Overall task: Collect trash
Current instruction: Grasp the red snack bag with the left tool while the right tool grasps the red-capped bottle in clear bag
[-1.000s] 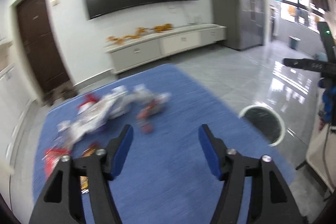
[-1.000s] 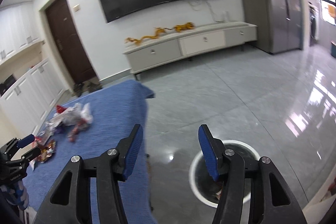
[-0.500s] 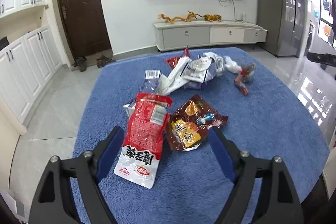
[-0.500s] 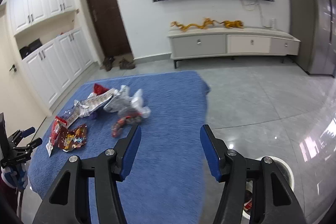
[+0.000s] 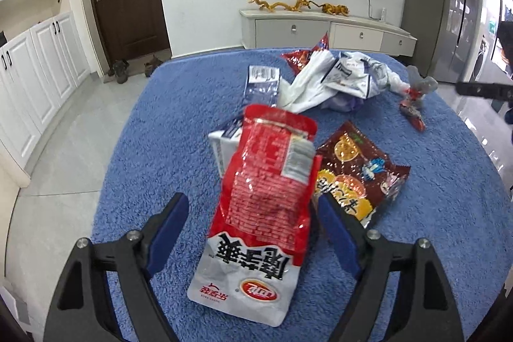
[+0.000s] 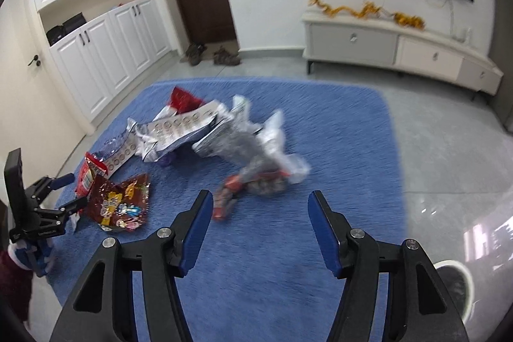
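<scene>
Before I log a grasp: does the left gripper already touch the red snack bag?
Cannot tell. In the left wrist view the red snack bag lies between the open left gripper; blue cloth shows beside one finger, but the other finger meets the bag's edge.

A: Right gripper (image 6: 259,213)?
B: Jaws have just been opening, nothing between them, over the blue mat (image 6: 336,149).
A: Trash?
B: Crumpled clear wrapper (image 6: 256,178) at twelve o'clock from the tips, silver packets (image 6: 179,130) at eleven, brown snack bag (image 6: 121,204) at nine beside the left gripper (image 6: 67,191)
</scene>
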The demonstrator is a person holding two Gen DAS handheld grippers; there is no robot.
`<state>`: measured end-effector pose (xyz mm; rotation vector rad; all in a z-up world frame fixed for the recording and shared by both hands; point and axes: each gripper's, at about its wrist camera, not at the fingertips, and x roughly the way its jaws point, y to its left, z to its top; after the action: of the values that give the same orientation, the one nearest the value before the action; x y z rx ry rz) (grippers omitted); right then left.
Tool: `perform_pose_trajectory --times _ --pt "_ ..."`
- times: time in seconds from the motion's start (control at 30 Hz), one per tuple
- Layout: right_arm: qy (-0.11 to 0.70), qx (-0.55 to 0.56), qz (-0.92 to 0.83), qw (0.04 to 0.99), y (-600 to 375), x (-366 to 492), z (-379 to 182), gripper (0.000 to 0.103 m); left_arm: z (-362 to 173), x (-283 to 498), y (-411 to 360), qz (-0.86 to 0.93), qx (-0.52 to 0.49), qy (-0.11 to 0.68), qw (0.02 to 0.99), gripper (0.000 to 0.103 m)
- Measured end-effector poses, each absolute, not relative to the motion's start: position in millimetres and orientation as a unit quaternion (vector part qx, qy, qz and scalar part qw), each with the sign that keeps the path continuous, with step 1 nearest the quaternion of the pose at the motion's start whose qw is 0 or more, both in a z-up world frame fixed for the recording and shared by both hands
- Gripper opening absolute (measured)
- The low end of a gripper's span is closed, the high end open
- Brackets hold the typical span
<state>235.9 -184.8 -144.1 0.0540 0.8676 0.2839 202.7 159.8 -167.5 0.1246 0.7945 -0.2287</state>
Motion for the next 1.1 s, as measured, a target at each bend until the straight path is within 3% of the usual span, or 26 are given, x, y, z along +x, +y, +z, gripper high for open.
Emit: perform_pose_trajectory --times 0.1,0.27,0.43,0.53,0.6,1.1 --pt "0.443 0.034 0.163 0.881 -165 247 -164 0.061 -175 204 163 -0.123 0.048 0.395 0.909 0.065" --pt "0.471 0.045 0.172 0.864 -143 269 -189 0.054 -177 204 168 -0.14 0.036 0.401 0.905 0.056" --pt "0.489 0.045 0.151 0.858 -138 288 -206 0.034 -176 201 165 -0.149 0.037 0.403 0.902 0.049" --pt "0.497 0.047 0.149 0.854 -136 293 -214 0.016 -174 198 165 -0.152 0.031 0.403 0.902 0.038" --pt "0.496 0.048 0.148 0.854 -137 293 -216 0.01 -171 195 165 -0.153 0.027 0.402 0.902 0.032" --pt "0.438 0.085 0.207 0.87 -182 216 -160 0.008 -120 146 121 -0.149 0.046 0.364 0.918 0.018"
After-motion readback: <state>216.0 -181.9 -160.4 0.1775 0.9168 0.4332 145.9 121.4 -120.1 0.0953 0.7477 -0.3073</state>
